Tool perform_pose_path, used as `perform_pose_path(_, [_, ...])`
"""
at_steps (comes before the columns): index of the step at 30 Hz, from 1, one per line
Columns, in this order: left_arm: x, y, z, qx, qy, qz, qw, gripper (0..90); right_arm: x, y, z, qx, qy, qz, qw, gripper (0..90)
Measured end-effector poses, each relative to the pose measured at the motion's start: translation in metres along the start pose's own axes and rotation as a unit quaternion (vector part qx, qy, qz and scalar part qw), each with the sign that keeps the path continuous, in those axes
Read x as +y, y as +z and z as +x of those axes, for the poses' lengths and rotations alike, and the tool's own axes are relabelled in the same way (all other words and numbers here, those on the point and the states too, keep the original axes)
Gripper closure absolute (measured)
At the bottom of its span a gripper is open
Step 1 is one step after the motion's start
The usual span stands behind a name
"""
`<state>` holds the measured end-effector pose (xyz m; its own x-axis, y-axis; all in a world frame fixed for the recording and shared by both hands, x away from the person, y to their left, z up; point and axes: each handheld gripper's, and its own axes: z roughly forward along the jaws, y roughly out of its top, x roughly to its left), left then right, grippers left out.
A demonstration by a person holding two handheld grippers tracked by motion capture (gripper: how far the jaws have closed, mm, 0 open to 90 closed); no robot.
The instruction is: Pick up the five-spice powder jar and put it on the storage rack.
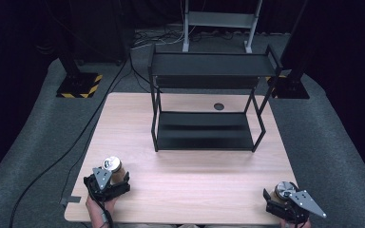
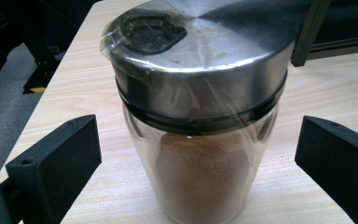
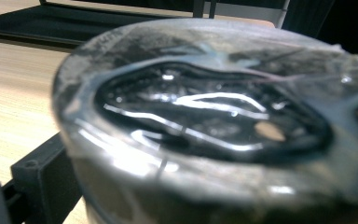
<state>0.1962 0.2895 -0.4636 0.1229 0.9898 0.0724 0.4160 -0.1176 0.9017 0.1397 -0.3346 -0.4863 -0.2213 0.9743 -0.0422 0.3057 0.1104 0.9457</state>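
A wooden table (image 1: 195, 185) carries a black two-shelf rack (image 1: 209, 102) at its far middle, leaving a broad bare stretch of tabletop between rack and near edge. At the near left corner, a glass spice jar (image 2: 200, 135) with a steel lid and brown powder stands upright between the spread jaws of the left gripper (image 1: 108, 183), gaps on both sides. At the near right corner, close to the edge, a second steel-lidded jar (image 1: 282, 190) sits at the right gripper (image 1: 285, 202); I cannot tell whether those jaws clamp it.
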Motion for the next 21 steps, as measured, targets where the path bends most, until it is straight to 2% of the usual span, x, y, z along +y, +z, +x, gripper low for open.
perform_pose_path(21, [0.0055,0.0095,0.0006,0.000,-0.002,0.017,0.9999,0.1,-0.0001,0.0001,0.0007,-0.002,-0.001,0.000,1.0000,0.0])
